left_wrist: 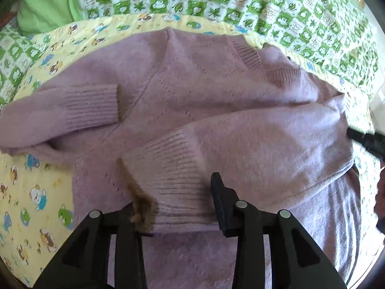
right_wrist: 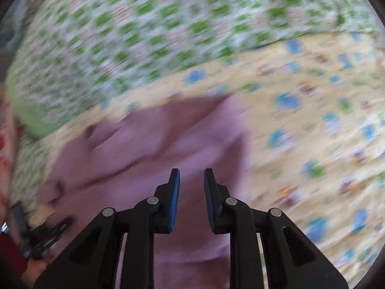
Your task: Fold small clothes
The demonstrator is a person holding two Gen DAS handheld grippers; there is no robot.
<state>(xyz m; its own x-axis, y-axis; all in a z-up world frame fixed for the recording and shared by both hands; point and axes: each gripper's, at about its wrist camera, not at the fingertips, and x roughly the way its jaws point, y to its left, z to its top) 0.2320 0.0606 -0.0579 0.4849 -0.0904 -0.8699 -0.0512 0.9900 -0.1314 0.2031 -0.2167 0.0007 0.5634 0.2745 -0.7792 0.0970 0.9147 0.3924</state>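
Lilac sweater (left_wrist: 192,101) spread on our yellow cartoon-print blanket (left_wrist: 36,192), both sleeves folded across its body, our left gripper (left_wrist: 175,204) spread wide around the near ribbed cuff (left_wrist: 173,168), our right gripper (right_wrist: 191,192) parted, empty, over blurred lilac knit.

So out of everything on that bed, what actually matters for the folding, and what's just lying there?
Part of the job:
- lilac sweater, both sleeves already laid across its front
- left tool, open over one sleeve cuff
- right tool, open above the sweater

Just there:
- yellow cartoon blanket under the sweater
- green checked quilt
- plain green pillow
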